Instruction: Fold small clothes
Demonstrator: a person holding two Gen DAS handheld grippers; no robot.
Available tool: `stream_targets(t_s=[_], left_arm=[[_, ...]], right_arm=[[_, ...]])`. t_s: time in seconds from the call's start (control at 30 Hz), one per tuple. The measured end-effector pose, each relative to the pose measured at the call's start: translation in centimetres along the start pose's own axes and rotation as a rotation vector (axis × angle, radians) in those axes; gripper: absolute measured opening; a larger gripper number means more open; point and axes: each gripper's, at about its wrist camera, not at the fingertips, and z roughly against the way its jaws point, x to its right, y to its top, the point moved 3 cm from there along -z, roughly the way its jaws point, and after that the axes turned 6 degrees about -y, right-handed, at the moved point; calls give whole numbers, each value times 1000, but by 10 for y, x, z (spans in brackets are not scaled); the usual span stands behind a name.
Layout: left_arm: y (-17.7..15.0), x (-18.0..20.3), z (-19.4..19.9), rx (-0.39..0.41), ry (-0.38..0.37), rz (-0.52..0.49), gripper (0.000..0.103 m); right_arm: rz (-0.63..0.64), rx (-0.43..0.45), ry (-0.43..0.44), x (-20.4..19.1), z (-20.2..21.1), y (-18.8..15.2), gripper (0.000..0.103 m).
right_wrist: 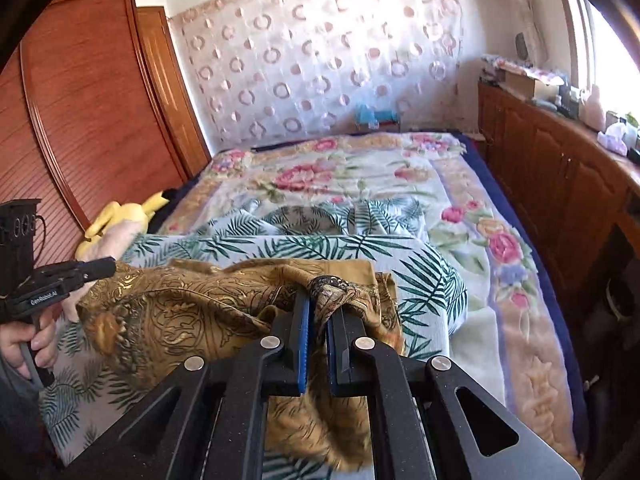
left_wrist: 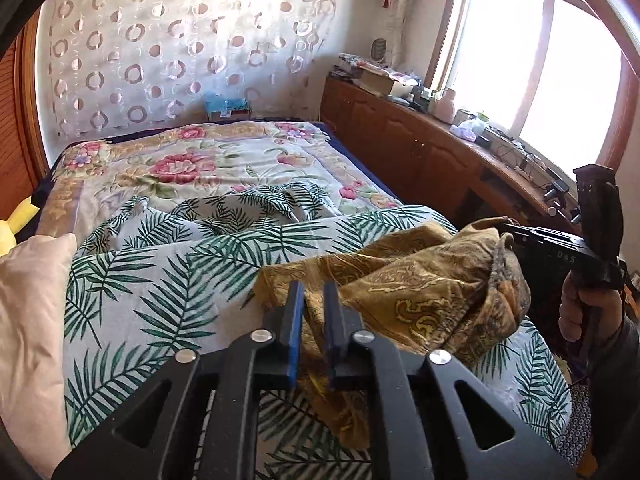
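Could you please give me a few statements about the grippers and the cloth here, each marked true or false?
1. Both grippers pinch the mustard paisley garment. True: left gripper, right gripper.
2. The garment lies neatly folded. False: it is bunched and held up.
3. A palm-leaf sheet lies beneath it. True.
4. The window is on the wardrobe's side. False: it is above the low wooden cabinets.

Two black handheld grippers, bare-skinned hands

Each gripper, left gripper [left_wrist: 314, 292] and right gripper [right_wrist: 318, 304], has black angular linkage arms, round silver pivot screws and blue-padded fingers; white "GenRobot.AI" lettering marks the left one; a dark sleeve covers the right hand [left_wrist: 588, 310] wrist.
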Motion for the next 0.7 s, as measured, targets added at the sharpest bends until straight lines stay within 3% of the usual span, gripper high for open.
stream_targets(t_s=[0.07,0.13,0.2,0.23,0.27,0.43,0.6,0.7], left_arm=[[-1,-4,6,16,-17,-5,37],[-4,-8,13,29,-22,-19,44],[-9,-9,16,17,-26,-36,62],[-13,-10,19,12,-25,-41,77],[-17,-13,21,12,-25,-43,81],[-36,-16,23,-21,-25,-50,81],[-45,-9,15,-59,-44,-74,81],[-48,-1,12,-75,-62,-90,81]], right_arm=[[13,-2,-8,-7,8,8,11],[29,17,-1,-13,23,13,13],[48,37,-5,-14,29,16,20],[53,44,-3,-14,30,14,23],[56,44,-2,-15,36,13,27],[49,12,36,-18,32,4,45],[-30,-73,51,-8,1,20,46],[-19,-101,-17,-5,-10,27,46]])
